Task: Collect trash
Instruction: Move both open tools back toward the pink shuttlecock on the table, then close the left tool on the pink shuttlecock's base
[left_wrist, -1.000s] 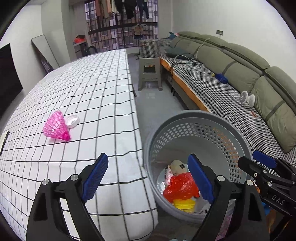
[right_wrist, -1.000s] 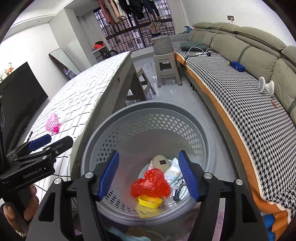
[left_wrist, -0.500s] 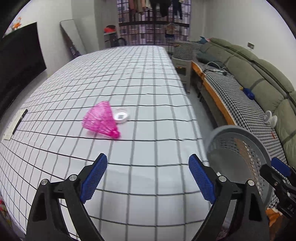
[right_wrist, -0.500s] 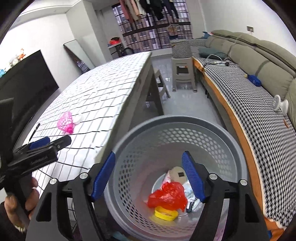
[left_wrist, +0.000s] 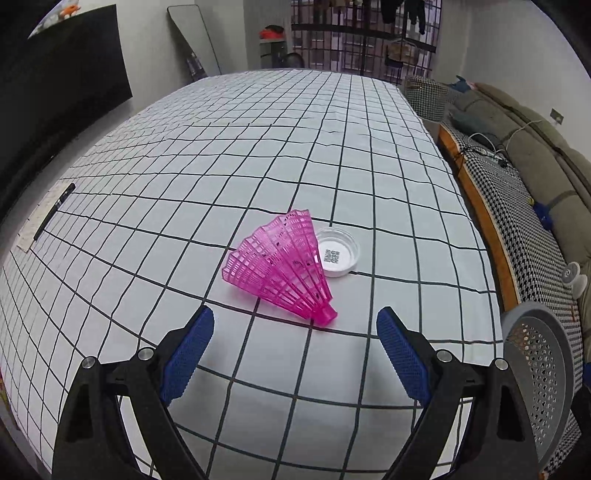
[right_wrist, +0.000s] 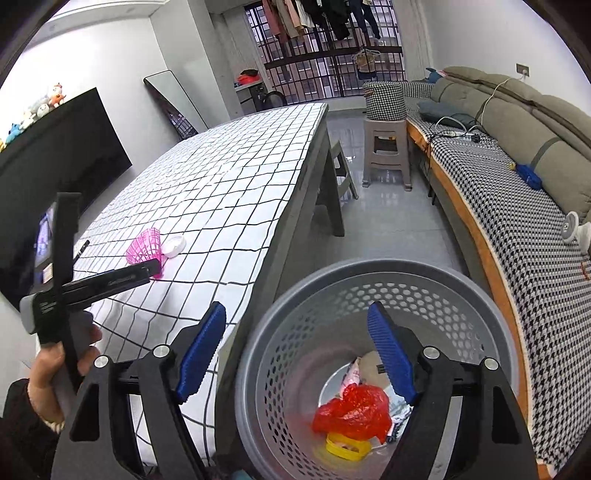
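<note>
Shuttlecock (left_wrist: 280, 266) is lying just ahead of the spread left claw (left_wrist: 295, 354), cork end pointing back toward it; right claw (right_wrist: 297, 354), also spread, is hovering over the basket (right_wrist: 369, 269).

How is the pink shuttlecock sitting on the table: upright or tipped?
Tipped. The pink shuttlecock lies on its side on the checked tablecloth, cork end toward the left gripper, skirt edge beside the white lid.
</note>
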